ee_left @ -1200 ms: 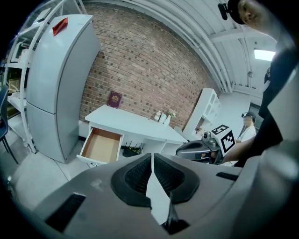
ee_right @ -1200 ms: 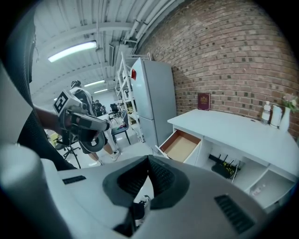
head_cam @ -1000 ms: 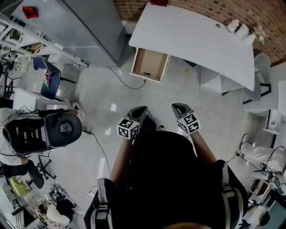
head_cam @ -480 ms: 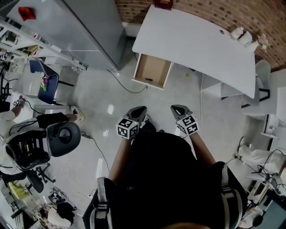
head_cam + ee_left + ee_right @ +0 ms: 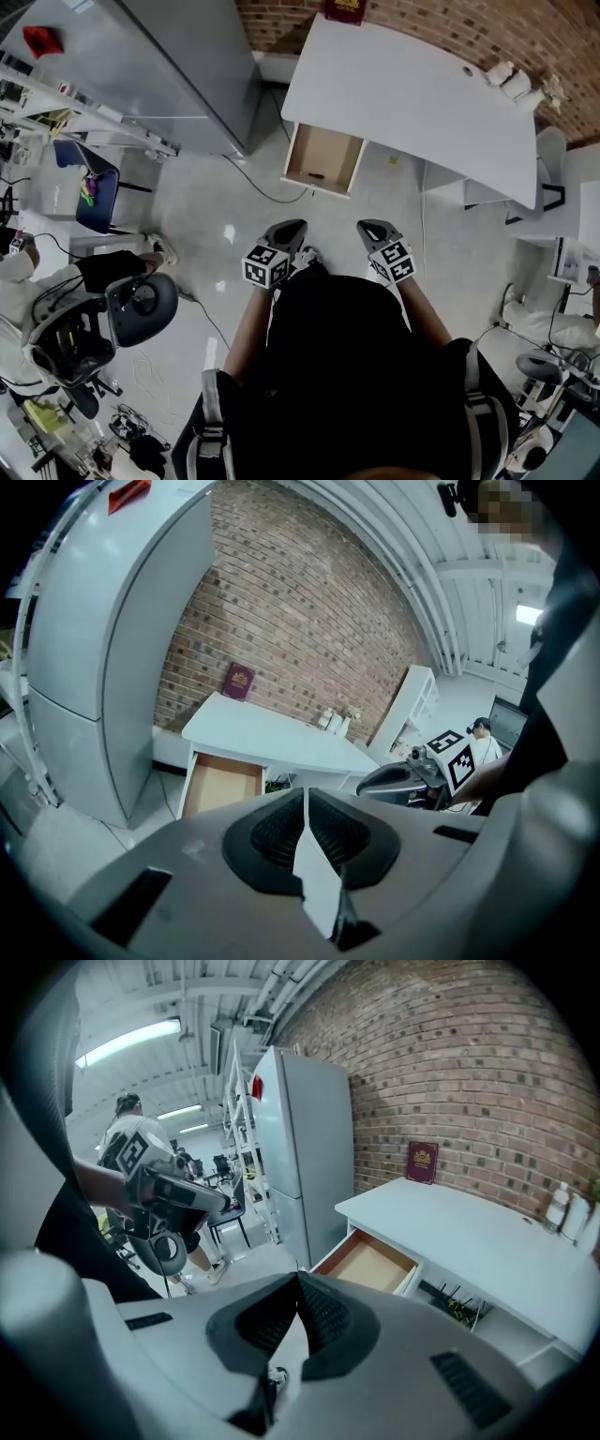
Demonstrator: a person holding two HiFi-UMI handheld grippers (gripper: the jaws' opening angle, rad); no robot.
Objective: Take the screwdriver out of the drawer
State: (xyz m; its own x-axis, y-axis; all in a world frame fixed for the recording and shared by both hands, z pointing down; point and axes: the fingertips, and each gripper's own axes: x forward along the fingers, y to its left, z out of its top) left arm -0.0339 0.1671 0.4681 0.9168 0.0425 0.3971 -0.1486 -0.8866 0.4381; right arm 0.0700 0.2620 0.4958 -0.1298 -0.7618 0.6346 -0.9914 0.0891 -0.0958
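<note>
brick wall (image 5: 441,21) | wht desk (image 5: 403,84) | grey cabinet (image 5: 178,66) | glossy floor (image 5: 211,202) | ceiling strip light (image 5: 131,1040)

Clear floor (image 5: 246,202) ahead, drawer (image 5: 293,156) open-topped

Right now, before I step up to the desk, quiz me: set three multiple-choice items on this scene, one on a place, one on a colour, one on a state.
1. Where is the maroon book?
A. On the desk, at its back edge by the brick wall
B. On the floor
C. On a chair

2. What colour is the desk top?
A. Black
B. White
C. Green

3. How is the drawer?
A. Shut
B. Taken right out
C. Pulled open

Answers:
1 A: the book stands at the desk's far edge, next to the bricks.
2 B: the top shows plain white in all three views.
3 C: its wooden inside shows, sticking out from under the desk top.
</note>
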